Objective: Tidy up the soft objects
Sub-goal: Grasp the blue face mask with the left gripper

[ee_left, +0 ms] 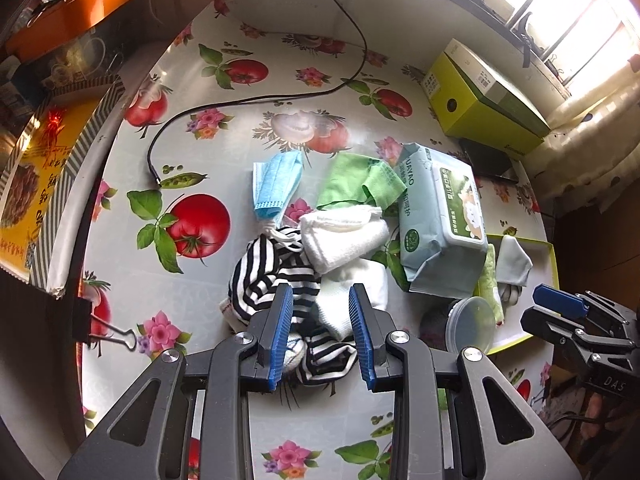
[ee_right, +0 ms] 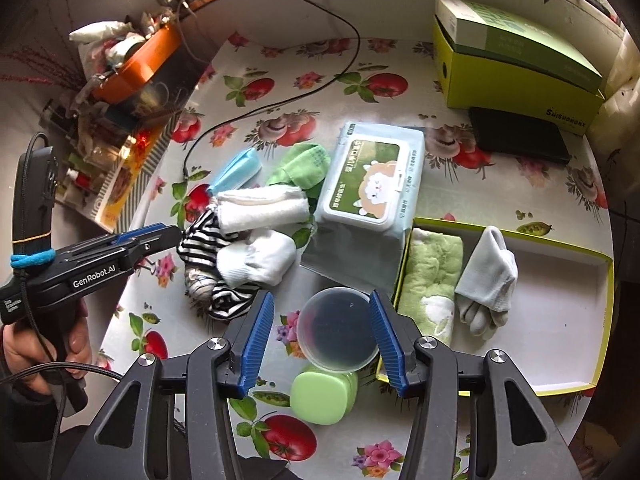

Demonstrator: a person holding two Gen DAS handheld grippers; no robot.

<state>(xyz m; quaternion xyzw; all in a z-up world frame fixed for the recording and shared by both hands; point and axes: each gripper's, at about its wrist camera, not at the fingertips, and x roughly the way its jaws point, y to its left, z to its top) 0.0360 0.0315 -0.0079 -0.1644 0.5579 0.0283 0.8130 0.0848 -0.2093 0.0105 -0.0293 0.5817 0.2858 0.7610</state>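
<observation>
Here we hold both claws agape: the left claw (ee_left: 320, 300) hovers over the striped black-and-white sock (ee_left: 260, 280) heaped on the floral tabletop (ee_left: 120, 240); the right claw (ee_right: 322, 312) frames a round clear plastic lid (ee_right: 338, 328).

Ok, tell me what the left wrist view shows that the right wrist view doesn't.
Only the left view: a binder clip at the table edge.

Only the right view: a green container and the whole tray with its green towel.

Both: striped sock, wipes pack, blue mask, both grippers open.
</observation>
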